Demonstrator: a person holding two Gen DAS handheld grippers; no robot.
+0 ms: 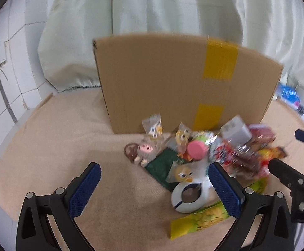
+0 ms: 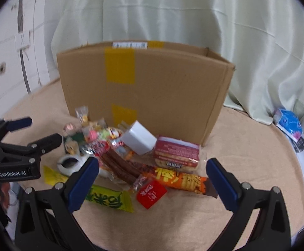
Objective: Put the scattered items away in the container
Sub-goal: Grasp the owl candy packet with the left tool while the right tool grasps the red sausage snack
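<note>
A brown cardboard box (image 1: pixel 173 79) with yellow tape stands at the back; it also shows in the right wrist view (image 2: pixel 162 87). Snack packets and small items lie heaped in front of it: a pig plush (image 1: pixel 144 151), a pink cap (image 1: pixel 197 149), a white tape roll (image 1: pixel 188 195), a white charger (image 2: pixel 138 139), a red biscuit pack (image 2: pixel 176 154), an orange snack bar (image 2: pixel 181 179), a red sachet (image 2: pixel 151 193). My left gripper (image 1: pixel 155 190) is open and empty, left of the heap. My right gripper (image 2: pixel 152 186) is open and empty, above the red sachet.
A beige cloth (image 1: pixel 57 146) covers the surface. Pale green curtain (image 2: pixel 173 10) hangs behind the box. White tiled wall (image 1: pixel 11 62) with a socket is at the left. A blue tissue pack (image 2: pixel 289 123) lies at the far right edge.
</note>
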